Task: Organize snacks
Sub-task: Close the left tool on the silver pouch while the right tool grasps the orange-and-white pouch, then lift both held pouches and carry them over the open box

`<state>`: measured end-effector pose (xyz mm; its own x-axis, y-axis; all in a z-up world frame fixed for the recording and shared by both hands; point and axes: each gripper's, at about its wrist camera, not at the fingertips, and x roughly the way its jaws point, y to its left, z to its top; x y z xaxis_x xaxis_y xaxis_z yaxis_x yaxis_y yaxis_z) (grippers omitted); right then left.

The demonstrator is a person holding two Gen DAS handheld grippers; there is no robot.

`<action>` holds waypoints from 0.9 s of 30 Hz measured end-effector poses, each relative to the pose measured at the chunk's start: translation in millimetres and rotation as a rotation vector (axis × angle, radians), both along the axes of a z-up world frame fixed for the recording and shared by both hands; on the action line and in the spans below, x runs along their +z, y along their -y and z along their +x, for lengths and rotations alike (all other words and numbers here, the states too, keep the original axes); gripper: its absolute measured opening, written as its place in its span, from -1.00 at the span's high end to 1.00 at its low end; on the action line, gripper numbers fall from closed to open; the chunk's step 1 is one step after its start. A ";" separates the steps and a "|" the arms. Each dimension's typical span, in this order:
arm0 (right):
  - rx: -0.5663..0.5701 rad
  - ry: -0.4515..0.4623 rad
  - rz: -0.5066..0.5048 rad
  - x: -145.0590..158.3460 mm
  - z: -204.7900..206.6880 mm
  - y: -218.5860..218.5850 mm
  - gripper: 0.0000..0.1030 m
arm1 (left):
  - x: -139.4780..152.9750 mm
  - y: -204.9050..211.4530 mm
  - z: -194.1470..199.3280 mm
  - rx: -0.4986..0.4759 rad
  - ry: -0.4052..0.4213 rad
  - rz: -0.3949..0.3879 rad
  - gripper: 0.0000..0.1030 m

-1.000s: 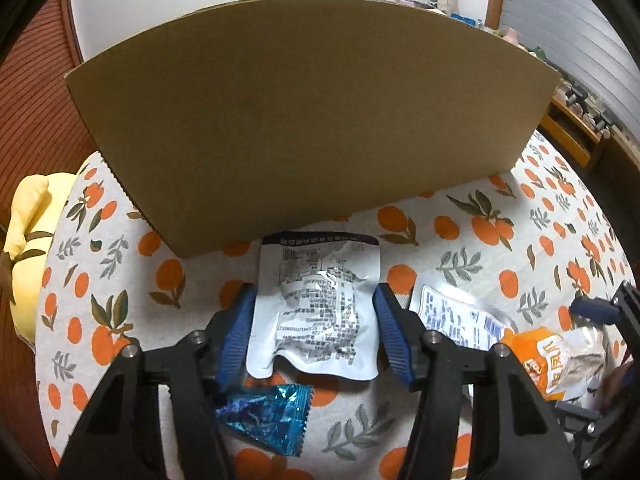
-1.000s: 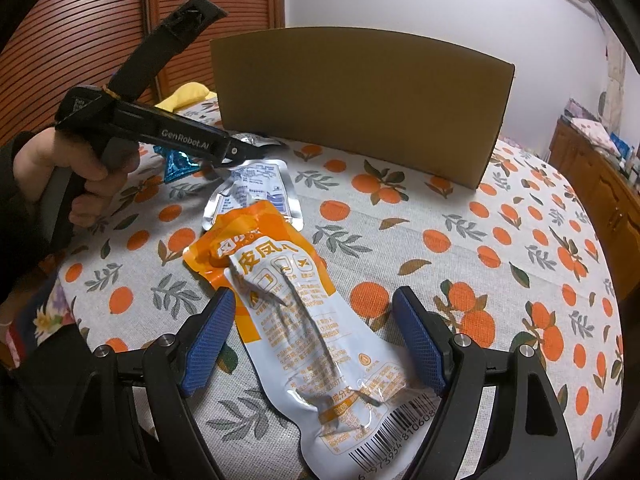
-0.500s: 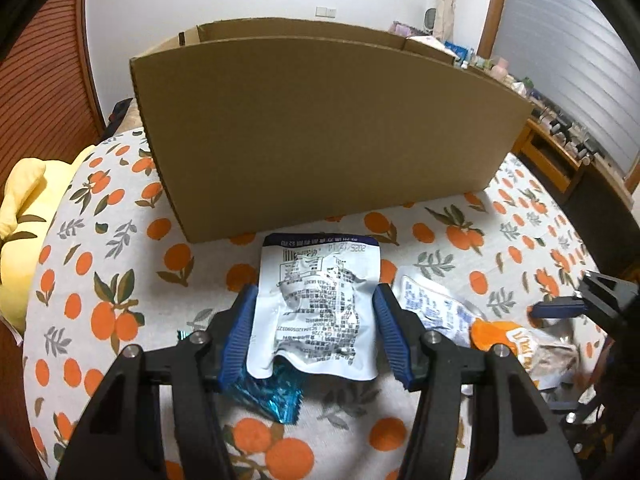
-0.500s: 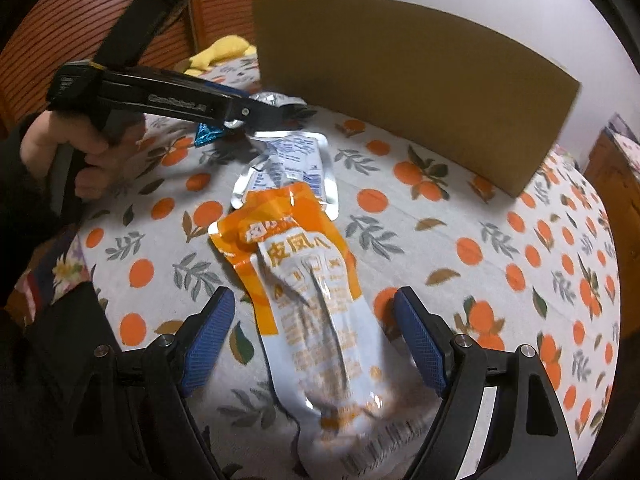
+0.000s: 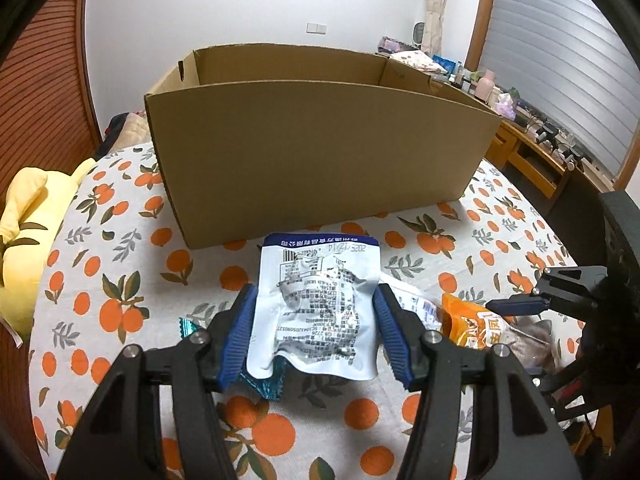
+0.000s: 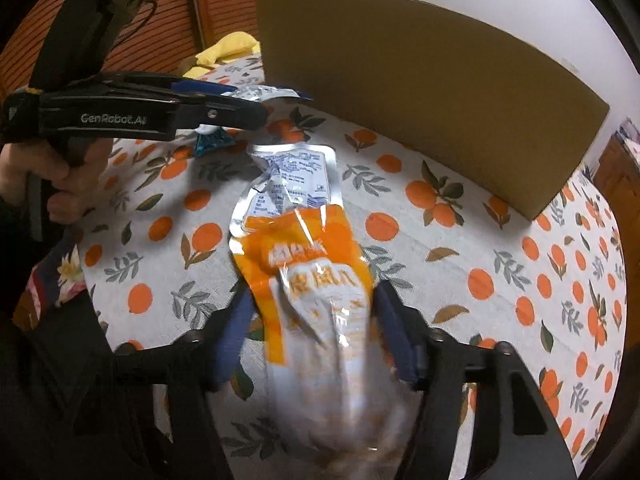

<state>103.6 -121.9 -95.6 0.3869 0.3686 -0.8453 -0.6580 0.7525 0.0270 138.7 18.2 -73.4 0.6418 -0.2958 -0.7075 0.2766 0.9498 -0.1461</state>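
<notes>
- Between the fingers of the left gripper (image 5: 316, 334) a white snack packet (image 5: 318, 312) with printed text sits clamped at both side edges, its far end sticking out past the fingertips and raised off the tablecloth (image 5: 120, 248).
- Under that packet, by the left finger, lies a blue foil wrapper (image 5: 260, 384).
- Between the fingers of the right gripper (image 6: 312, 336) is an orange and white pouch (image 6: 316, 280); the jaws have just been closing, and both pads now press its sides, though the near part is blurred.
- Just past the pouch's far end lies a silver packet (image 6: 296, 176), flat on the cloth, partly under the pouch.
- Beyond both sets of fingertips stands an open cardboard box (image 5: 320, 148) on the orange-patterned tablecloth.
- A hand (image 6: 56, 176) holds the left gripper's handle.
- Off to the left of the left fingers sits a yellow cushion (image 5: 28, 216).
</notes>
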 end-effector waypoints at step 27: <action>-0.135 0.172 0.141 56.6 3.4 41.5 0.07 | 46.7 8.7 -8.0 -0.032 0.106 0.001 -0.12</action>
